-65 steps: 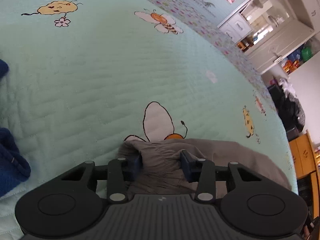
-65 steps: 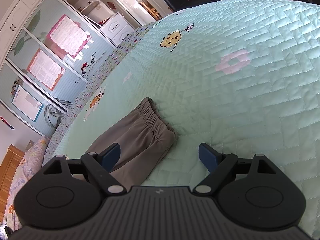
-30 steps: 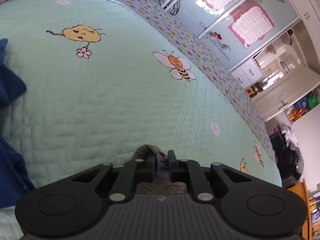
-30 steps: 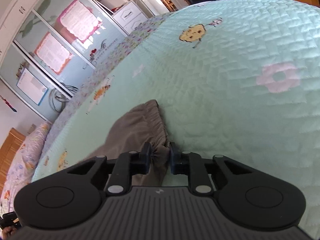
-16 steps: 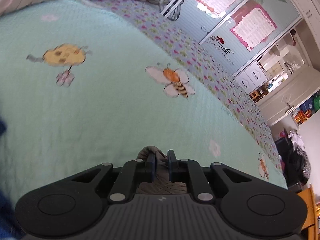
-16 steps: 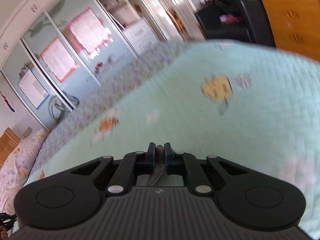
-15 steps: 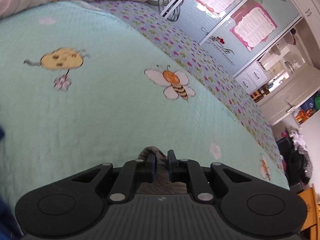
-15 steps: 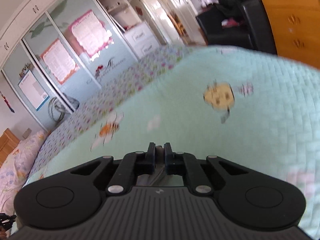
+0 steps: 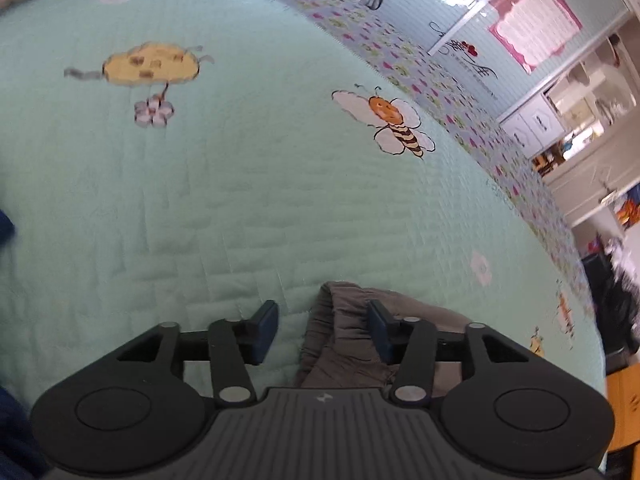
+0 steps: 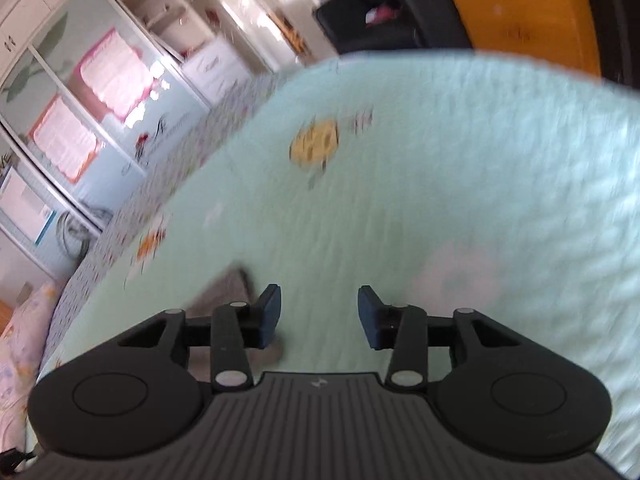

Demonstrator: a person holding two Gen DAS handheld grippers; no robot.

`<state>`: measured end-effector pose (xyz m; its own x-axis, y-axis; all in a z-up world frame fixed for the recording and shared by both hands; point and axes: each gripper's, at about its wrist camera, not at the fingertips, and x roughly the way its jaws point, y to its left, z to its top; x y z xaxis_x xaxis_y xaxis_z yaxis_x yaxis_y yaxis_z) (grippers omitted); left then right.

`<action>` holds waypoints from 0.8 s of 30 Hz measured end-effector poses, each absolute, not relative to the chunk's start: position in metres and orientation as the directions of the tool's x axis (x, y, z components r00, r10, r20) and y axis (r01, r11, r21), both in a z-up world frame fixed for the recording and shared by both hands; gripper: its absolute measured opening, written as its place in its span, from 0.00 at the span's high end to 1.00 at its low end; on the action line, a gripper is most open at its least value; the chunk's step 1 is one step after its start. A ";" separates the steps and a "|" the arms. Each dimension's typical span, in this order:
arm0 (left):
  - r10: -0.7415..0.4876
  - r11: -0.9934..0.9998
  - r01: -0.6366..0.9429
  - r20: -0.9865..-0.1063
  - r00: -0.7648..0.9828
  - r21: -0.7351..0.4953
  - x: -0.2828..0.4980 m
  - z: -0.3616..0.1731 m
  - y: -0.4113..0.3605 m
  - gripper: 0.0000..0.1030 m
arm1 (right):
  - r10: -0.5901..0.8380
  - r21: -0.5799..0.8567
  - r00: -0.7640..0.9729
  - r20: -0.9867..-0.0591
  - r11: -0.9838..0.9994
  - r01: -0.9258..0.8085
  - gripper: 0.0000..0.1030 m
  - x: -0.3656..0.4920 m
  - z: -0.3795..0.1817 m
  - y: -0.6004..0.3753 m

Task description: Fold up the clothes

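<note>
The grey-brown shorts [image 9: 348, 336] lie on the mint quilted bedspread [image 9: 248, 200] right in front of you, their gathered waistband bunched at the near edge of the left wrist view and lying partly between your left gripper's fingers. Your left gripper [image 9: 322, 330] is spread wide over that bunch, gripping nothing; its right pad [image 9: 376, 330] sits just above the cloth, while the left pad [image 9: 266, 330] is over bare quilt. In the blurred right wrist view, the shorts [image 10: 228, 288] show only as a dark wedge just beside the left finger. Your right gripper [image 10: 319, 316] is also spread wide, with only bedspread [image 10: 440, 184] between its pads. Farther out on the quilt are a printed bee [image 9: 394, 120] and a yellow cartoon figure [image 9: 152, 66]. A dark blue garment [image 9: 12, 420] sits at the near left edge. Beyond the bed's far side stand white cabinets [image 10: 100, 92] with pink posters.
</note>
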<state>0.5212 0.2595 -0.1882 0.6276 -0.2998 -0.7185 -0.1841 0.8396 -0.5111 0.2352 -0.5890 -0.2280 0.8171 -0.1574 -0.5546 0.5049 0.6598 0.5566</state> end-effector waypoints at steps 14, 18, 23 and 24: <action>-0.291 0.848 -0.175 -0.716 0.634 -0.501 0.501 -0.195 0.268 0.43 | 0.171 0.625 0.798 -0.578 0.722 0.298 0.45 0.352 -0.261 -0.579; -0.284 0.845 -0.185 -0.714 0.640 -0.502 0.499 -0.198 0.270 0.43 | 0.130 0.585 0.806 -0.578 0.754 0.297 0.81 0.363 -0.260 -0.567; -0.274 0.846 -0.184 -0.705 0.654 -0.500 0.496 -0.193 0.271 0.43 | 0.044 0.489 0.847 -0.530 0.832 0.262 0.82 0.365 -0.229 -0.554; -0.277 0.844 -0.182 -0.700 0.658 -0.505 0.496 -0.192 0.271 0.43 | -0.010 0.474 0.865 -0.502 0.833 0.284 0.82 0.363 -0.217 -0.558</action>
